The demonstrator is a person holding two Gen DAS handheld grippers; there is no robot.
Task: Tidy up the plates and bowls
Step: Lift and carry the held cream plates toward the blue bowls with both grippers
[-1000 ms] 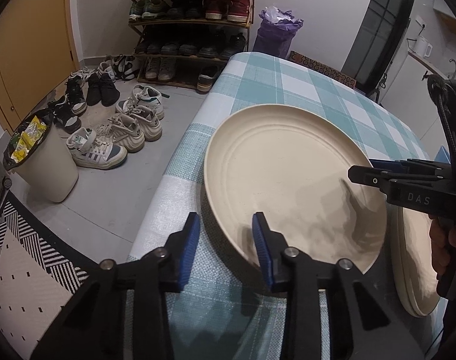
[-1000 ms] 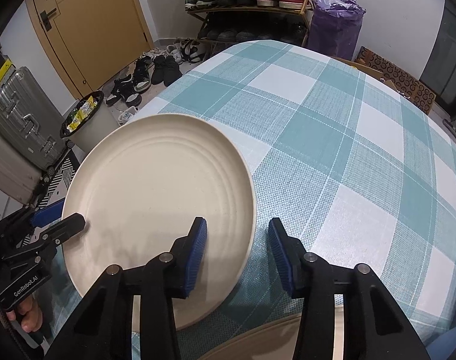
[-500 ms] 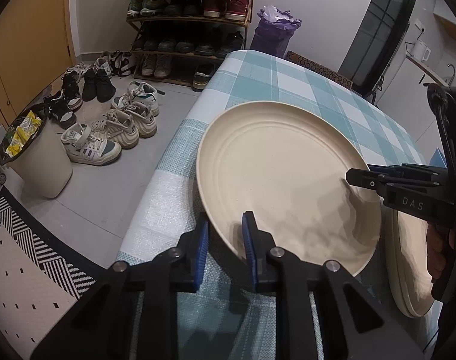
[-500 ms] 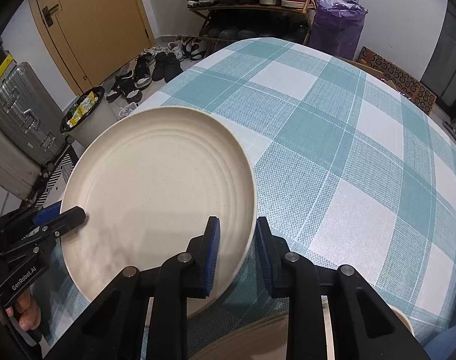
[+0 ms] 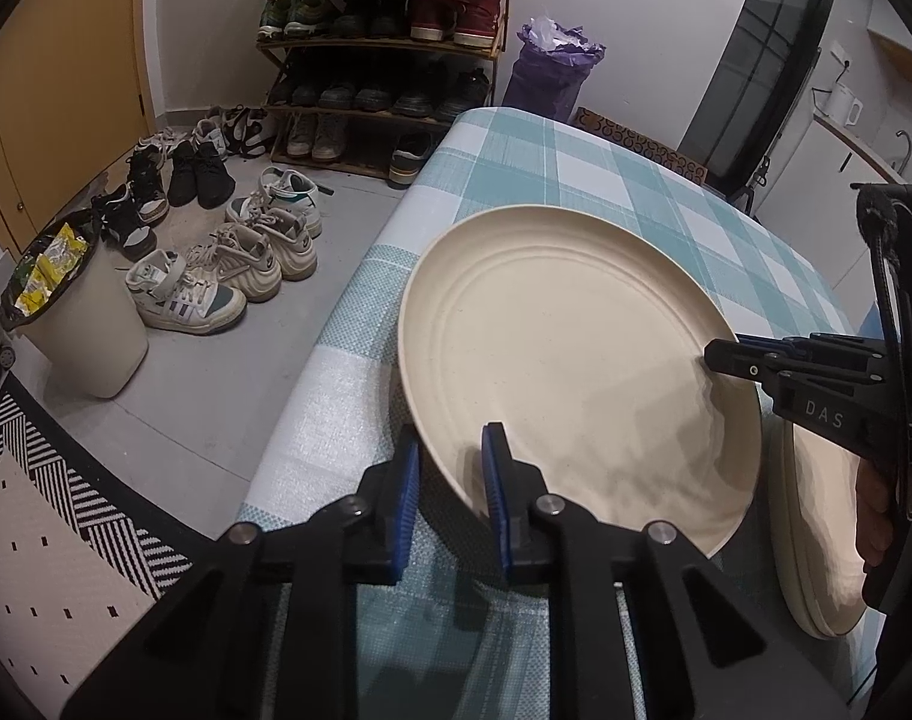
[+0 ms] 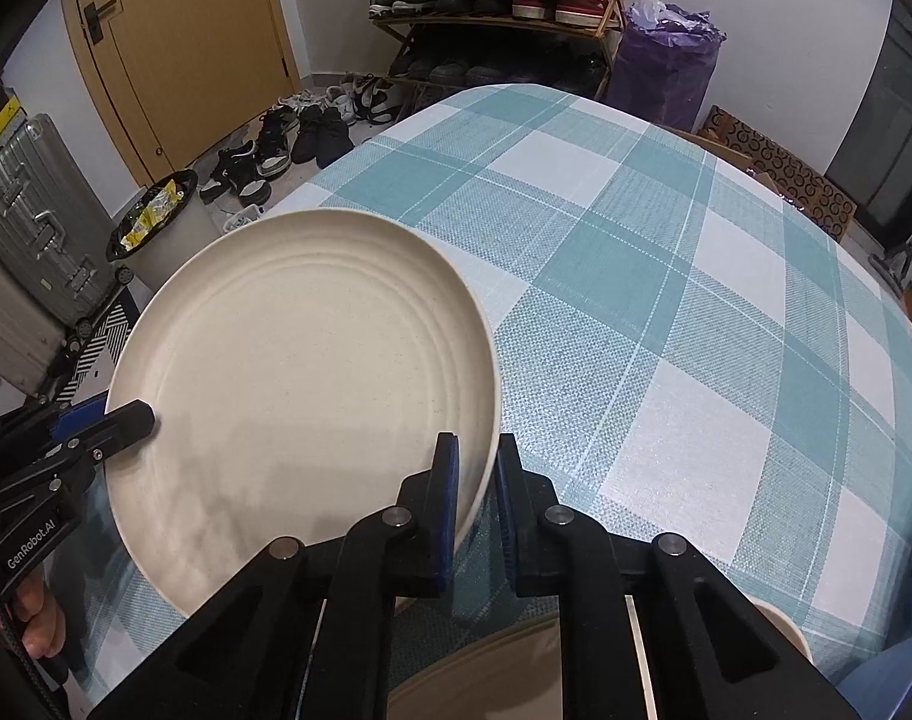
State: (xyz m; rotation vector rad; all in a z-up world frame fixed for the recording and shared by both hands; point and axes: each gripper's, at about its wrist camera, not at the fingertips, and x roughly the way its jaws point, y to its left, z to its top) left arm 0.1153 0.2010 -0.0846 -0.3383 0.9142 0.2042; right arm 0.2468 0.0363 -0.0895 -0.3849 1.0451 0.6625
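Left wrist view: left gripper (image 5: 450, 474) clamps round cream ridged plate (image 5: 570, 354) at its near-left rim. Right gripper (image 6: 476, 477), jaws just closed, pinches the opposite rim.

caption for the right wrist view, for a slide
Both grippers clamp opposite rims of a cream plate on the checked tablecloth.

Over on the floor, loose sneakers (image 5: 216, 276) lie scattered in front of a wooden shoe rack (image 5: 384, 42) packed with pairs. A white bin (image 5: 75, 324) holds yellow wrappers, just beside a black-and-white patterned rug (image 5: 54, 540). There's a purple bag (image 6: 666, 60) against the wall, a silver suitcase (image 6: 30, 228) and a yellow-brown door (image 6: 192, 42).
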